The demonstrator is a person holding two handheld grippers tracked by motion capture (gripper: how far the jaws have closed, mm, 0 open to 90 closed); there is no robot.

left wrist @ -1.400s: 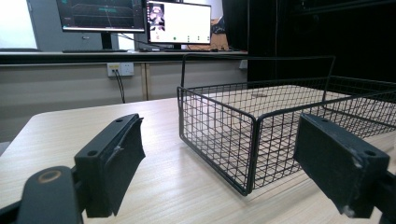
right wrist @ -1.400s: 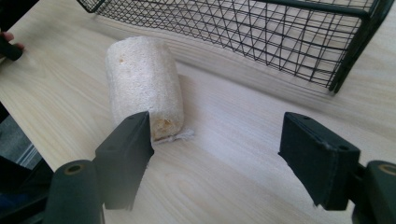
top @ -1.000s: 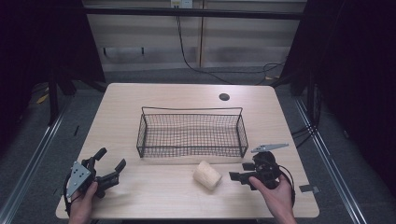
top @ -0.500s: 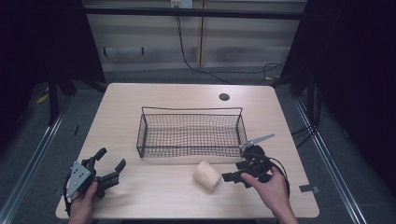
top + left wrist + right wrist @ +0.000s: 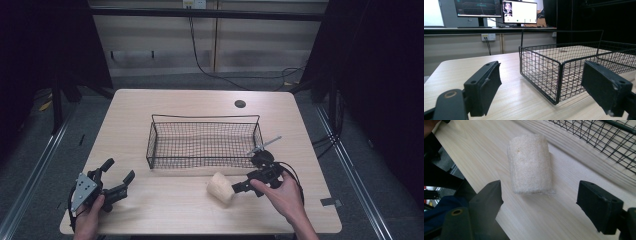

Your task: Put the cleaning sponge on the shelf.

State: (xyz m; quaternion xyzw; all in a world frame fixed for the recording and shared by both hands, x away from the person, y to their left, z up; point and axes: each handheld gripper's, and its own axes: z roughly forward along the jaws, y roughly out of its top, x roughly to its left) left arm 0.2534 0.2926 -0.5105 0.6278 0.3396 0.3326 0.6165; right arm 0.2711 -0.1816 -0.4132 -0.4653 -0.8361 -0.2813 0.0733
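Light wooden table; black wire basket set at centre. Pale loofah roll laid near the basket's front right. Right gripper held just beside it, jaws spread; contact cannot be made out. Left gripper rested near left, jaws apart, basket's far side cut off.

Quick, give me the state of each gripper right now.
Left gripper: open, holding nothing, near the wire basket.
Right gripper: open, holding nothing, jaws either side of the loofah roll, not closed on it.
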